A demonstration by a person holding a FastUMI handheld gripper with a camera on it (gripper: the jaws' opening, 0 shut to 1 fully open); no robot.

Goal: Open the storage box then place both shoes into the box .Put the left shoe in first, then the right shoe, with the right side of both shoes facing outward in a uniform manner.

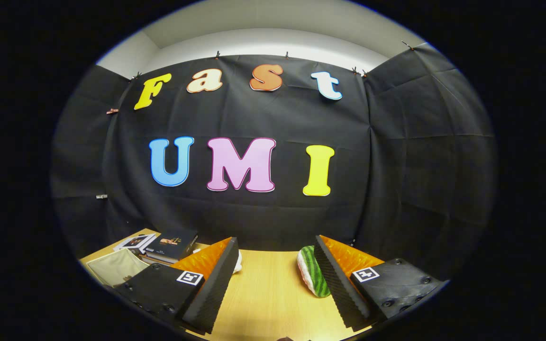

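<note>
- The jaws are held wide apart, empty; gripper (273,289) is raised over the table (268,303).
- A shoe (312,272) lies beside the right finger (337,289), likely awaiting pickup.
- Books (171,244) are stacked far left.

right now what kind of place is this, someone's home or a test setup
Most likely a staged recording booth, not a home. Black cloth is clipped up as walls around a wooden table. A stack of books and a watermelon-patterned slipper lie beyond the open gripper, which holds nothing.
</note>
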